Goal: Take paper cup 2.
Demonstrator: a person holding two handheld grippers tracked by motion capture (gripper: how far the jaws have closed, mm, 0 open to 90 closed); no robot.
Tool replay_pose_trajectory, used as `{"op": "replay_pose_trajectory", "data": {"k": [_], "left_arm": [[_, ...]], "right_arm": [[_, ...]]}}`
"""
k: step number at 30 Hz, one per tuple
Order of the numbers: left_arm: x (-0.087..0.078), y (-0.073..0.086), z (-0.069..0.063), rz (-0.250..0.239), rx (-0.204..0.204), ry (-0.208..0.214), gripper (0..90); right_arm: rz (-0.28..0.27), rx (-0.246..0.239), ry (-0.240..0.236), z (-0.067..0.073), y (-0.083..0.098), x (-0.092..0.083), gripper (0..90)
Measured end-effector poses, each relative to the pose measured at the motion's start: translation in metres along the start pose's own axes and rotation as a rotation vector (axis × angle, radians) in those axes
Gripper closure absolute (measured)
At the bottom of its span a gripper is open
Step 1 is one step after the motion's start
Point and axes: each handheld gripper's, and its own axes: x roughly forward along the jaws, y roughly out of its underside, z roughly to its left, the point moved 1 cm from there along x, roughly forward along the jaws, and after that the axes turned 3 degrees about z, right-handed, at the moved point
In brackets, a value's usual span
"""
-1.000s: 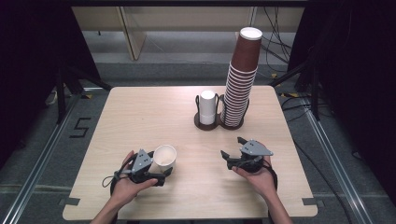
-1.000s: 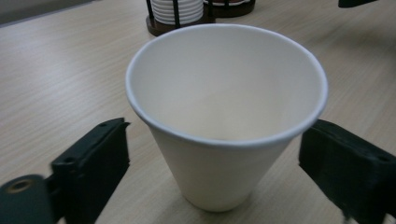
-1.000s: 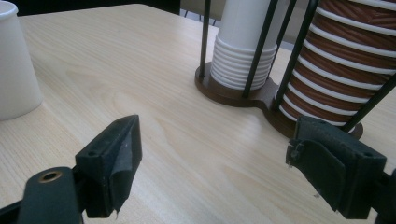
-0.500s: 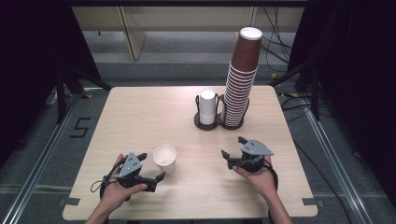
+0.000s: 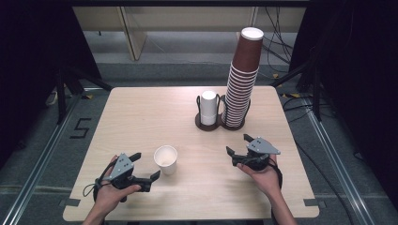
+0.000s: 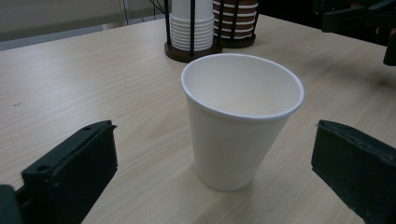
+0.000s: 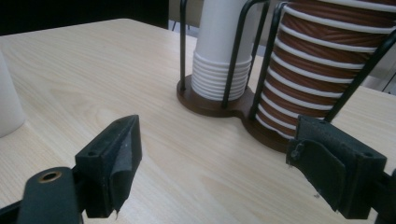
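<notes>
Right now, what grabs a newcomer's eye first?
The tall stack of brown cups towers at the table's far side, with a short stack of white cups beside it in the same dark holder. Near the front, one white cup stands upright, apart from the open left tongs.

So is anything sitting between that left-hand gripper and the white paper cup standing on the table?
Nothing visible does. The left gripper faces the upright white paper cup with its jaws spread wide, and bare light wooden table lies between them. The cup holder stands beyond the cup.
</notes>
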Motion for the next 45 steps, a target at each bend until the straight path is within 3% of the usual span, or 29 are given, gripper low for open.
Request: {"op": "replay_pose_trajectory", "data": {"k": [10, 19, 20, 21, 24, 25, 31, 38, 45], "left_arm": [[0.0, -0.018, 0.0, -0.049, -0.01, 0.022, 0.0], [0.009, -0.061, 0.003, -0.098, -0.003, 0.055, 0.0], [0.012, -0.068, 0.002, -0.103, -0.003, 0.061, 0.0], [0.015, -0.074, 0.002, -0.108, -0.002, 0.065, 0.0], [0.025, -0.091, 0.002, -0.119, 0.0, 0.071, 0.0], [0.028, -0.094, 0.002, -0.118, 0.003, 0.07, 0.0], [0.051, -0.125, -0.005, -0.124, 0.042, 0.076, 0.0], [0.076, -0.155, -0.014, -0.125, 0.084, 0.1, 0.0], [0.098, -0.175, -0.018, -0.116, 0.098, 0.098, 0.0]], "right_arm": [[-0.023, 0.008, 0.046, -0.009, -0.011, -0.008, 17.0], [-0.073, 0.021, 0.088, -0.017, -0.037, -0.017, 16.7], [-0.076, 0.004, 0.099, -0.02, -0.04, -0.018, 16.7], [-0.078, 0.024, 0.103, -0.02, -0.044, -0.02, 16.7], [-0.094, 0.025, 0.112, -0.024, -0.055, -0.024, 16.7], [-0.107, 0.003, 0.122, -0.027, -0.059, -0.025, 16.7], [-0.131, 0.006, 0.13, -0.032, -0.081, -0.027, 16.6], [-0.15, -0.013, 0.146, -0.037, -0.097, -0.025, 16.6], [-0.156, 0.007, 0.144, -0.044, -0.108, -0.023, 15.9]]}}
